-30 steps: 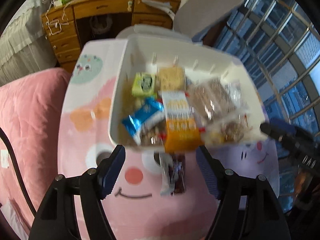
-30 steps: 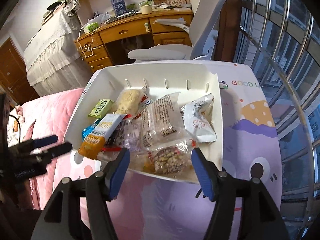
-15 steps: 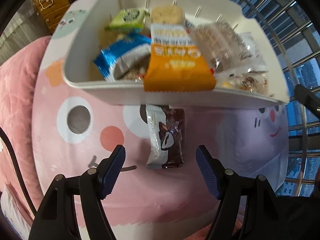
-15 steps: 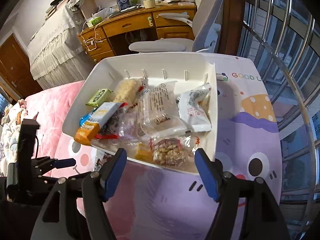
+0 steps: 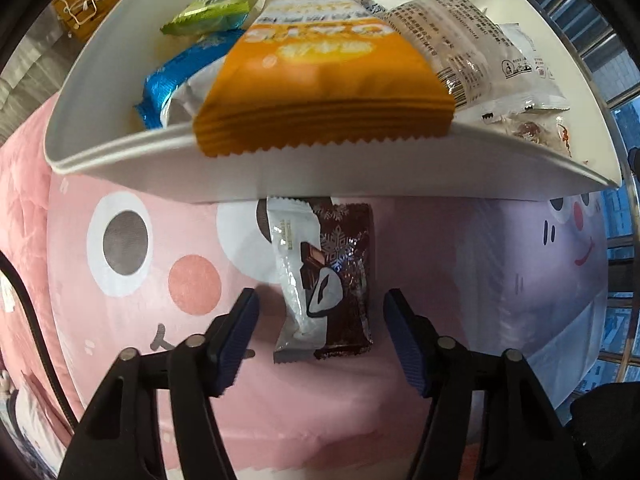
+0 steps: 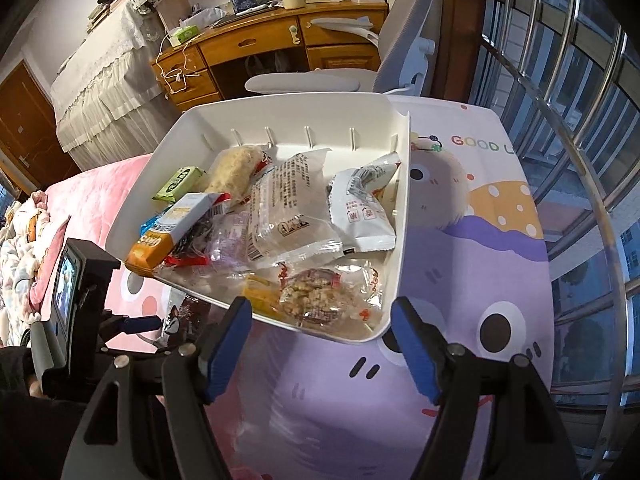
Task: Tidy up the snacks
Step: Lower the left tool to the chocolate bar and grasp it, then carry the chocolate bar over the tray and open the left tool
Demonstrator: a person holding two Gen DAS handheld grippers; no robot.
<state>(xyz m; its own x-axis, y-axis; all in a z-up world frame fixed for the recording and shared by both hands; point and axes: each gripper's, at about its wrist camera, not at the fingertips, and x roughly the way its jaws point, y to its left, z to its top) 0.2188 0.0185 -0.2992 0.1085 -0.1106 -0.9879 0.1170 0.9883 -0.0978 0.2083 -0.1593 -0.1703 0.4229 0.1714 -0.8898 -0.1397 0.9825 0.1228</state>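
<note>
Left gripper (image 5: pixel 320 316): jaws closing astride chocolate wafer packet (image 5: pixel 326 280), not yet pinching; slick wrapper risking slipping toward white tray (image 5: pixel 360 184) at 12 o'clock; right gripper (image 6: pixel 322 328) standing wide, empty

Right claw (image 6: pixel 322 334) gapes empty before white tray (image 6: pixel 400 216) of snacks

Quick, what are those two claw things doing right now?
Left gripper: open, closing around the chocolate snack packet, not yet touching.
Right gripper: open, holding nothing.
</note>
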